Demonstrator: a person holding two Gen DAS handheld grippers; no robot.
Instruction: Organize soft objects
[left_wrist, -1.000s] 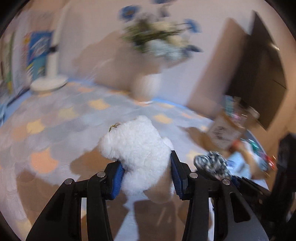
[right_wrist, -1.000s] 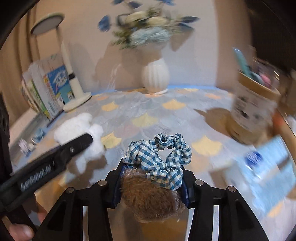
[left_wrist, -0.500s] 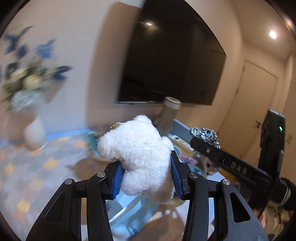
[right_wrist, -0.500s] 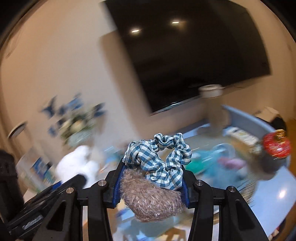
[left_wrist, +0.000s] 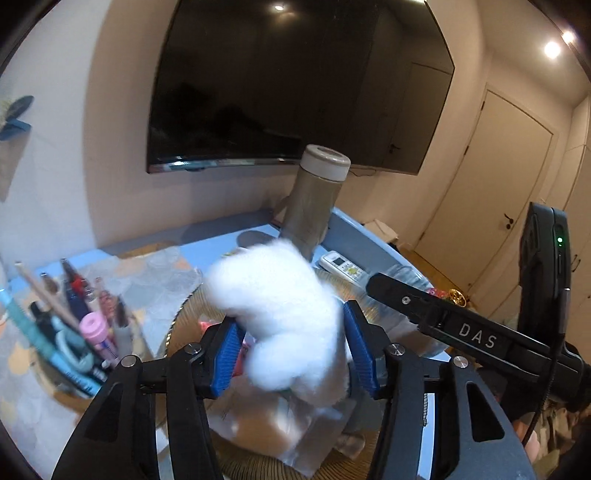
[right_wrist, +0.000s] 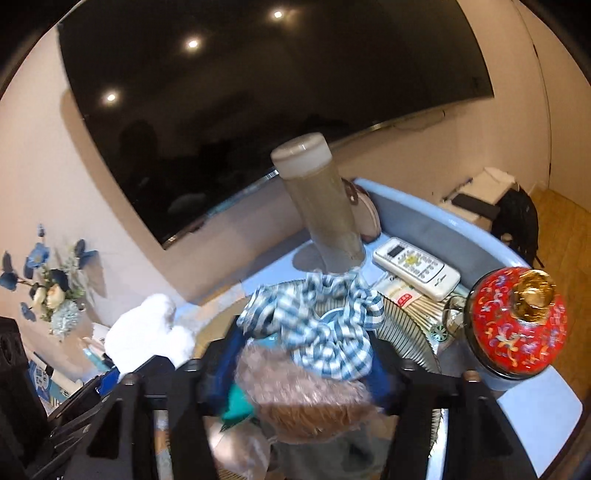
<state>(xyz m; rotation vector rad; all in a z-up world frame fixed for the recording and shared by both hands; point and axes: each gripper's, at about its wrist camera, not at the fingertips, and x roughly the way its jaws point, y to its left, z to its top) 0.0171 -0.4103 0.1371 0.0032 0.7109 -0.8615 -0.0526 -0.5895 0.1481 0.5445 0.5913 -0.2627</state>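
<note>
You hold two grippers, each clamped on soft stuff. Your left gripper (left_wrist: 291, 354) pinches one white plush (left_wrist: 280, 317) between its blue pads (left_wrist: 227, 360), above a round woven tray (left_wrist: 184, 314). Your right gripper (right_wrist: 303, 373) grips two things together: one blue checked scrunchie (right_wrist: 321, 332) and one brown fuzzy item (right_wrist: 306, 402), also above the tray (right_wrist: 410, 332). One tall bottle (left_wrist: 314, 199) stands behind the tray, one remote (right_wrist: 415, 267) just beside it. Only the left view shows the pen holder (left_wrist: 70, 336) and the door (left_wrist: 491, 192). Only the right view shows one red lidded jar (right_wrist: 517, 325), the flowers (right_wrist: 48, 288), and something teal (right_wrist: 236, 402) under the brown item. The plush (right_wrist: 147, 336) appears in both views, and both show the TV (left_wrist: 295, 81).
</note>
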